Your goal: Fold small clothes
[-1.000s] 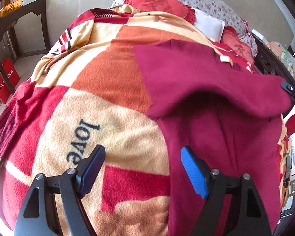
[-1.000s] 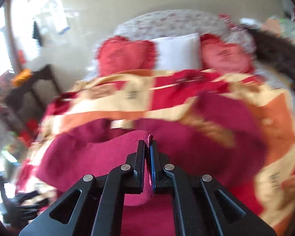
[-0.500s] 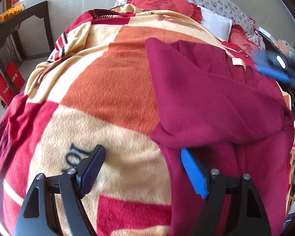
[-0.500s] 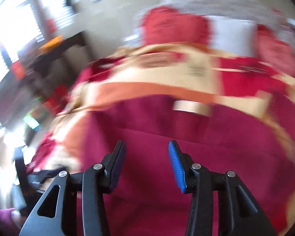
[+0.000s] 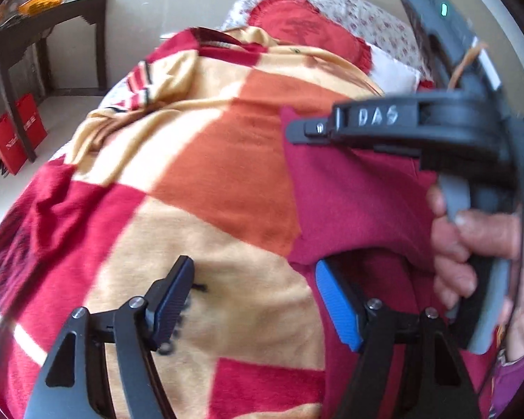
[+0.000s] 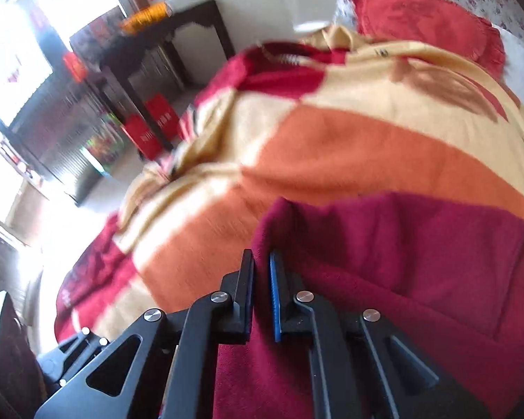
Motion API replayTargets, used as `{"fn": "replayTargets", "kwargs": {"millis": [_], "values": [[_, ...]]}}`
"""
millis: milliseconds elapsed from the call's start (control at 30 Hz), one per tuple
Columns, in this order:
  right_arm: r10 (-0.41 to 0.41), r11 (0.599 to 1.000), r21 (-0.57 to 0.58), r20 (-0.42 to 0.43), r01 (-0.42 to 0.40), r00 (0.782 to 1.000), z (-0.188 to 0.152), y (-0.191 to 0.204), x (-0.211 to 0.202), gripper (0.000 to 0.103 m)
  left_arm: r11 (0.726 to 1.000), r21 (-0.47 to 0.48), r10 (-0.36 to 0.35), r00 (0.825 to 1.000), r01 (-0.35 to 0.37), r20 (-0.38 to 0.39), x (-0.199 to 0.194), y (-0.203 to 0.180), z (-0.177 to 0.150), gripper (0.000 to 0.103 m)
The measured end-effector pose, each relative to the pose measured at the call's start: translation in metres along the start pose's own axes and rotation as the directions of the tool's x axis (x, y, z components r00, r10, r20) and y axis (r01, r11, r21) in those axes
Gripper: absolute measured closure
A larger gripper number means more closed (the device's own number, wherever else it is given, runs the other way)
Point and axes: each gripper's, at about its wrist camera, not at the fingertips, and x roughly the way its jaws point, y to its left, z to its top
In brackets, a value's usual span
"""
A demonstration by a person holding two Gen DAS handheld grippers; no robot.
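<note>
On fuzzy checked blanket (image 5: 206, 181), right hand-held gripper (image 6: 261, 293) pinches maroon fleece garment (image 6: 401, 265); left hand-held gripper (image 5: 255, 307) gapes.

Daylight is blown out at the right view's left edge; both views are motion-blurred, with edges bent and darkened.

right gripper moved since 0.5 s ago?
Yes. The right gripper has swung left toward the dark side table and is now shut on the maroon garment edge; before, it was open over the garment's middle.
</note>
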Motion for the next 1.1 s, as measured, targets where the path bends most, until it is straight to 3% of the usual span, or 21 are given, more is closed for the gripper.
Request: {"fn": "replayTargets", "kwargs": {"millis": [167, 233, 400, 467, 533, 600, 767, 833, 867, 967, 1033, 1067, 1100], "values": [[0.024, 0.998, 0.055, -0.024, -0.022, 0.999, -0.01, -0.005, 0.021, 0.101, 1.0, -0.023, 0.012, 1.0, -0.012, 0.011, -0.013, 0.008, 0.008, 0.026], [0.043, 0.996, 0.083, 0.004, -0.044, 0.999, -0.016, -0.01, -0.003, 0.091, 1.0, -0.029, 0.009, 0.999, -0.008, 0.039, -0.021, 0.008, 0.011, 0.026], [-0.007, 0.99, 0.138, 0.088, -0.005, 0.996, -0.051, -0.027, -0.07, 0.091, 1.0, -0.002, 0.008, 0.998, -0.008, 0.068, -0.021, -0.013, 0.025, 0.025], [-0.04, 0.99, 0.136, 0.062, 0.032, 0.997, -0.064, -0.03, -0.07, 0.091, 0.999, 0.024, 0.048, 0.998, -0.049, 0.033, -0.006, -0.025, 0.028, 0.023], [-0.124, 0.984, 0.124, -0.013, 0.124, 0.992, -0.079, -0.035, -0.058, 0.091, 0.993, 0.044, 0.108, 0.994, -0.107, -0.023, 0.013, -0.03, 0.027, 0.023], [-0.142, 0.981, 0.127, -0.071, 0.15, 0.987, -0.094, -0.041, -0.043, 0.092, 0.989, 0.058, 0.142, 0.988, -0.139, -0.058, 0.026, -0.03, 0.022, 0.023], [-0.141, 0.98, 0.144, -0.01, 0.141, 0.99, -0.103, -0.05, -0.083, 0.091, 0.988, 0.054, 0.149, 0.988, -0.146, -0.05, 0.019, -0.026, 0.022, 0.023], [-0.235, 0.962, 0.157, 0.047, 0.225, 0.971, -0.109, -0.066, -0.116, 0.09, 0.989, 0.046, 0.14, 0.99, -0.139, -0.028, 0.009, -0.028, 0.025, 0.023], [-0.322, 0.936, 0.174, 0.073, 0.306, 0.944, -0.112, -0.079, -0.133, 0.089, 0.99, 0.046, 0.134, 0.991, -0.133, -0.009, 0.004, -0.03, 0.027, 0.023], [-0.507, 0.846, 0.251, 0.105, 0.47, 0.856, -0.12, -0.117, -0.169, 0.079, 0.992, 0.053, 0.114, 0.993, -0.116, 0.033, -0.006, -0.04, 0.03, 0.023], [-0.629, 0.753, 0.29, 0.057, 0.59, 0.775, -0.124, -0.146, -0.181, 0.074, 0.991, 0.078, 0.11, 0.994, -0.111, 0.02, -0.001, -0.051, 0.029, 0.023], [-0.649, 0.732, 0.297, 0.026, 0.614, 0.761, -0.125, -0.157, -0.18, 0.074, 0.99, 0.087, 0.114, 0.993, -0.114, 0.013, 0.002, -0.056, 0.029, 0.023], [-0.63, 0.738, 0.301, -0.012, 0.604, 0.776, -0.128, -0.17, -0.175, 0.076, 0.988, 0.101, 0.119, 0.993, -0.119, 0.007, 0.005, -0.061, 0.027, 0.023]]}}
